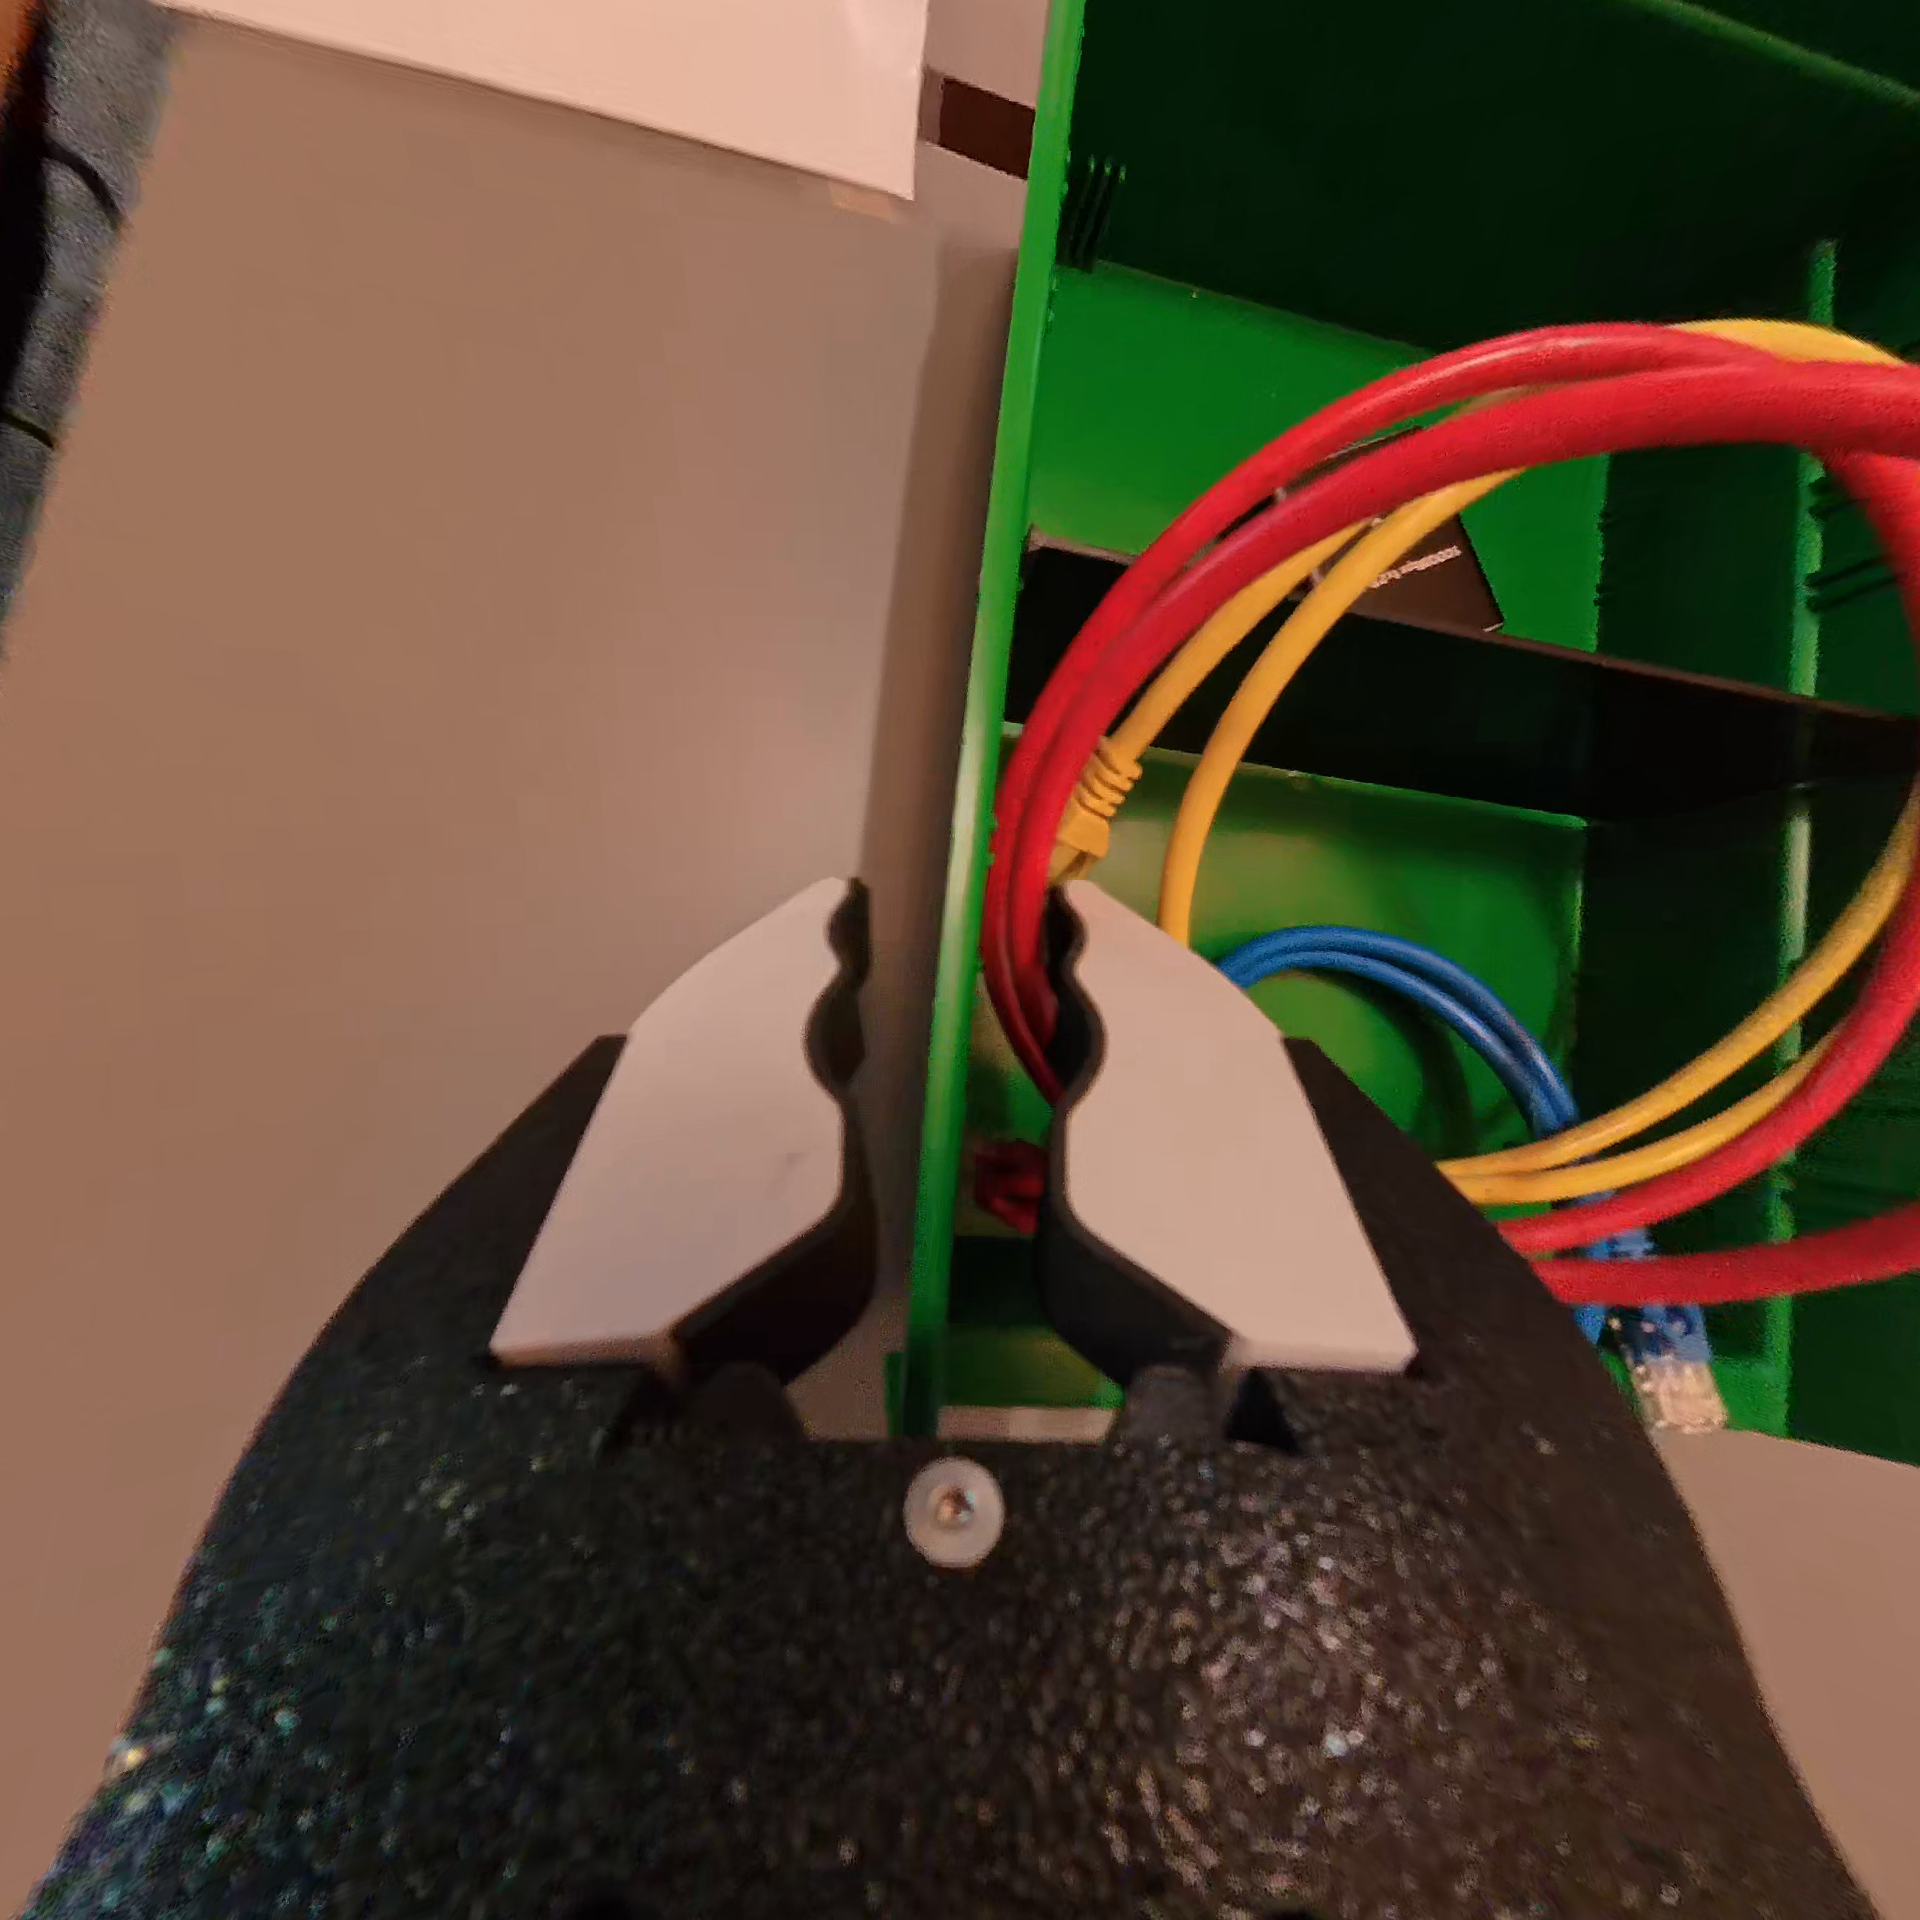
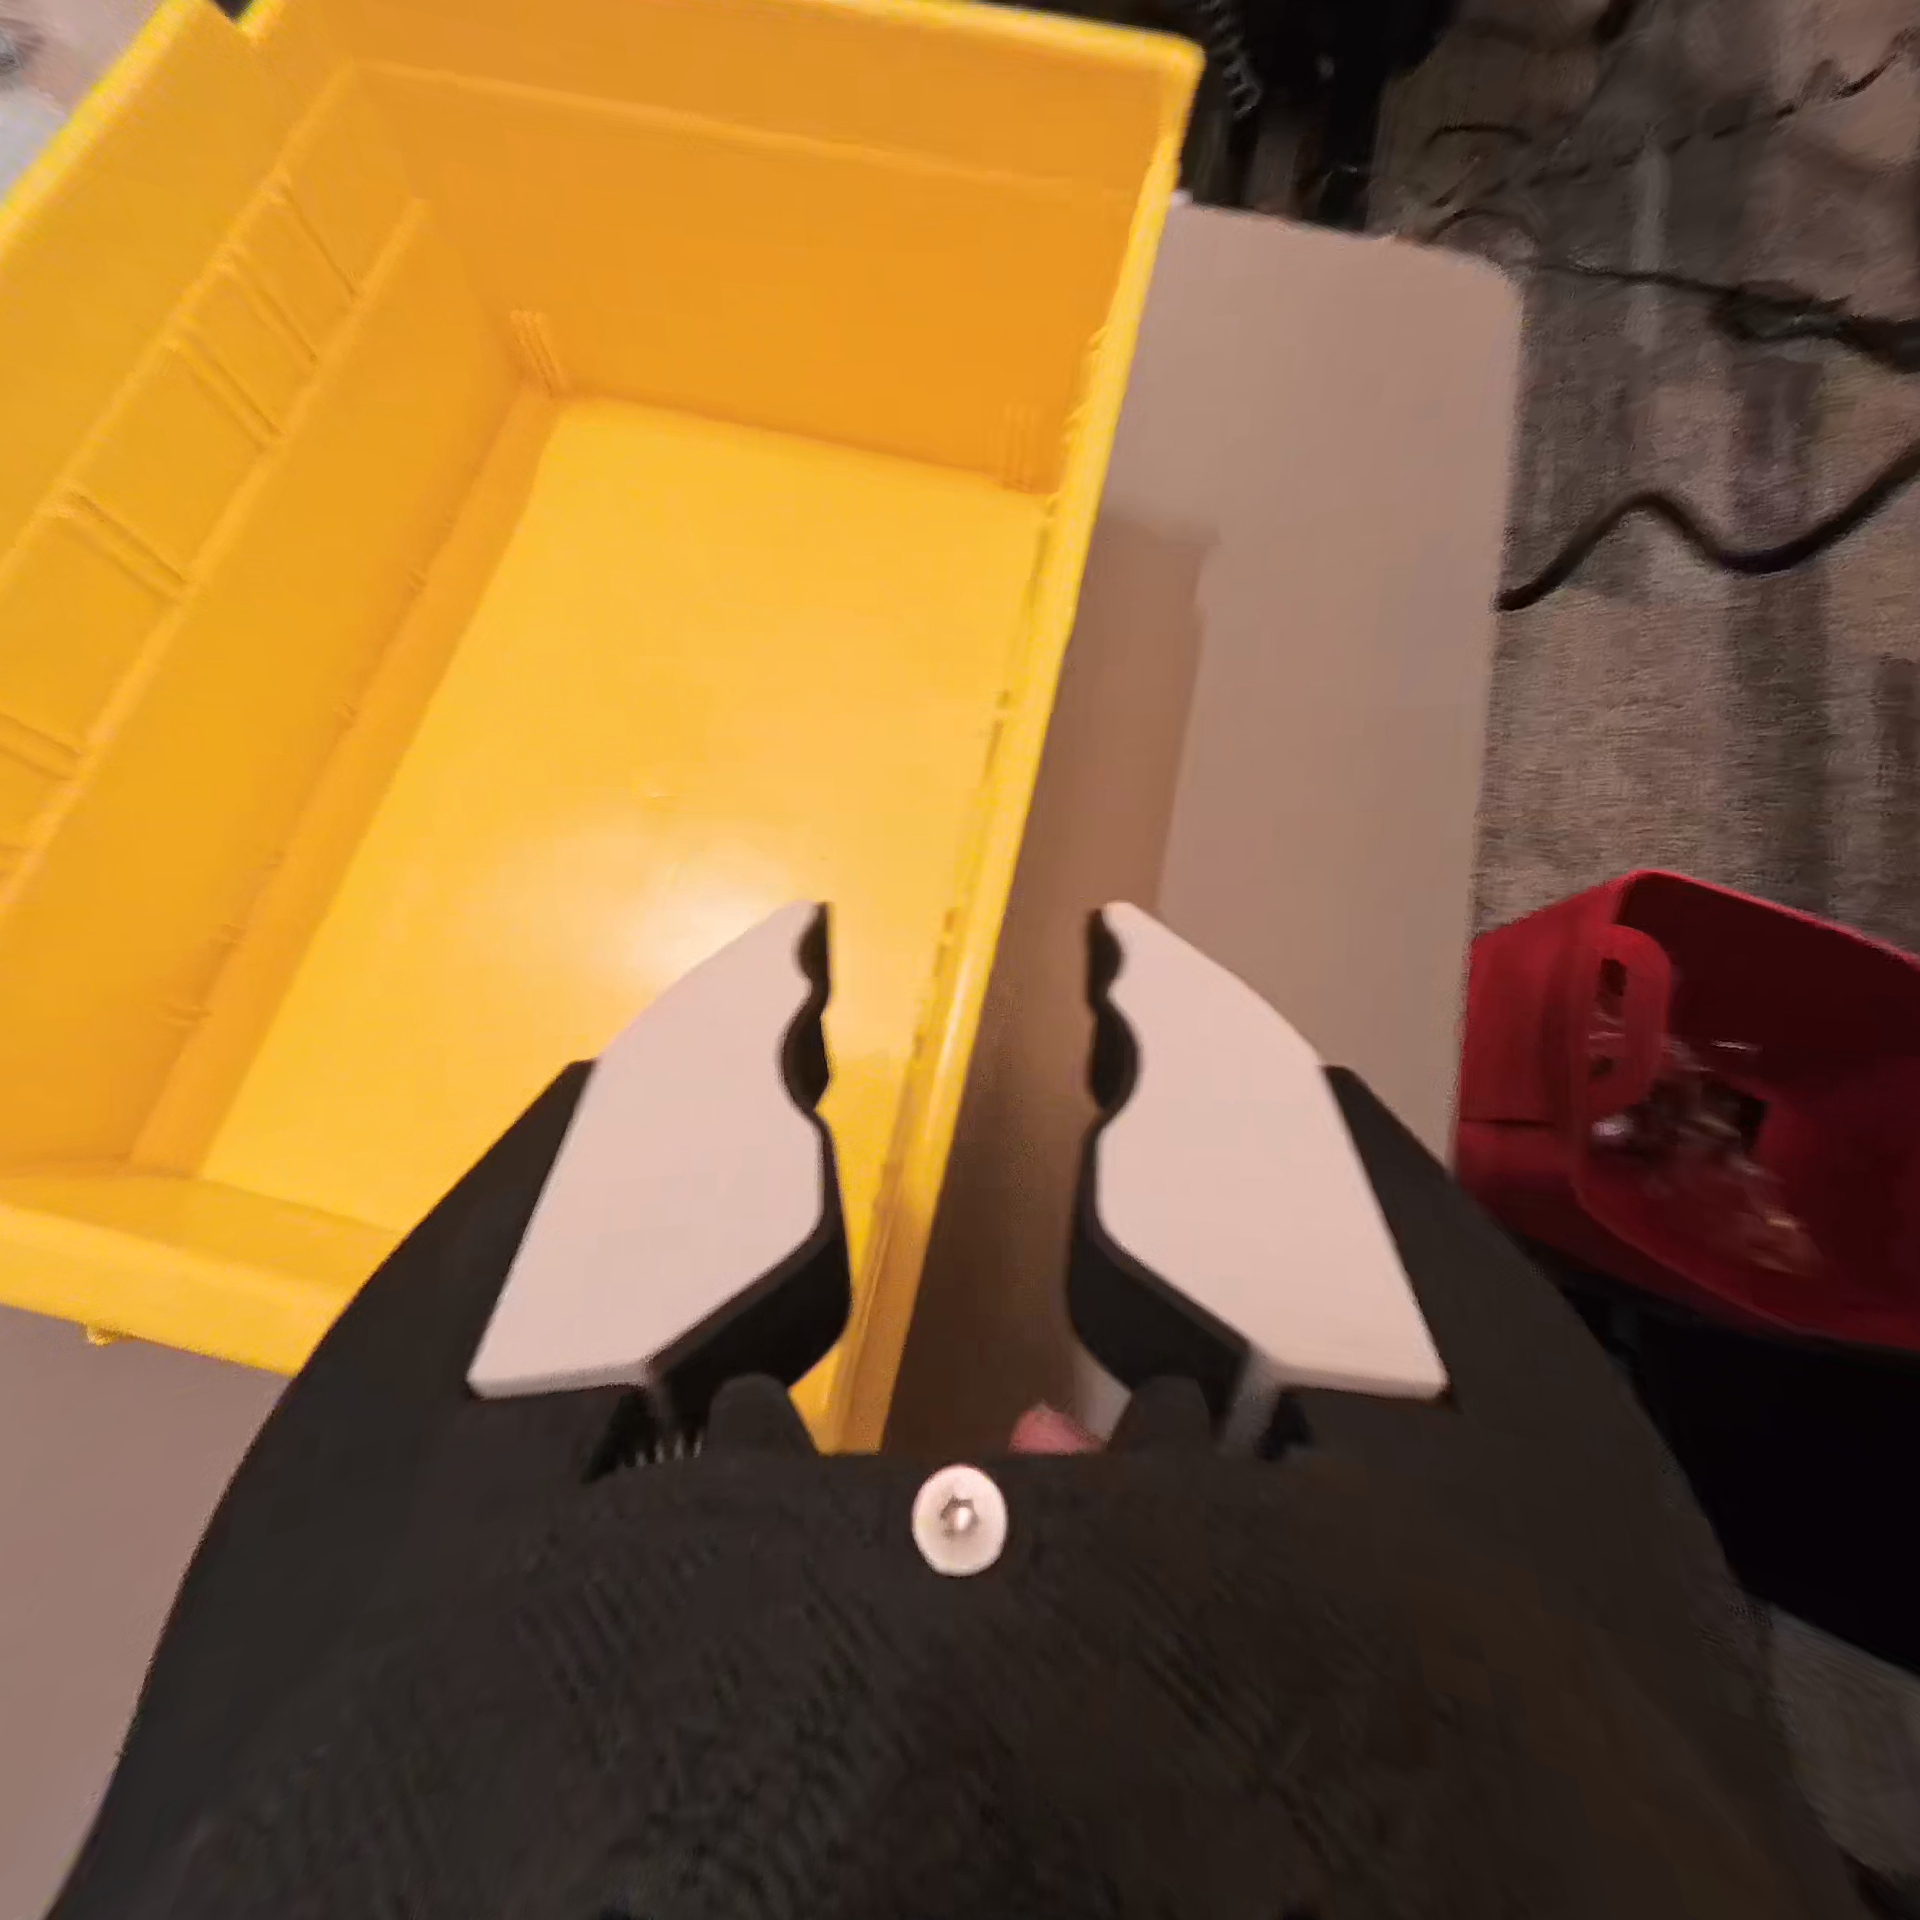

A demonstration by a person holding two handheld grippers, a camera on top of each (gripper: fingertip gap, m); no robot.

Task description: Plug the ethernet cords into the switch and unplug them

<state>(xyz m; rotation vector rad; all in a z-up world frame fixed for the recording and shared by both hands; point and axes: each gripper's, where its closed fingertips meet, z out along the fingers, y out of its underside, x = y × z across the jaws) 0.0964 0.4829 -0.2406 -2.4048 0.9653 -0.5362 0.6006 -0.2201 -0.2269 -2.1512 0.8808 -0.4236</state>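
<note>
Left tongs [image 1: 961,904] stand with jaws parted by a moderate gap and grip nothing, straddling the near side wall of a green bin [image 1: 997,644] that rests on the pale counter [image 1: 468,675]; the inner finger [image 1: 1164,1122] sits inside the bin beside the red cord [image 1: 1330,436], though contact between them cannot be judged; the red cord runs in wide loops across the bin, with its red plug end [image 1: 1008,1184] visible low between the two fingers; a yellow cord [image 1: 1236,727] loops with it, its moulded yellow plug [image 1: 1101,800] lying just above the inner fingertip; a blue cord [image 1: 1434,997] coils lower in the bin, its blue plug with clear tip [image 1: 1673,1371] at the bin's near edge; a black device [image 1: 1434,592] bearing a printed label lies deeper in the bin, partly behind the loops, and whether it is the switch cannot be confirmed; a white sheet [image 1: 623,73] lies on the counter farther off; right tongs [image 2: 958,920] likewise stand parted and hold nothing, poised above the right wall of an open yellow bin [image 2: 1081,582] on the counter; a red bin [image 2: 1704,1143] with blurred metallic contents stands beyond the counter's edge, near a dark cable [image 2: 1704,540] trailing over the grey floor [image 2: 1714,343].
</note>
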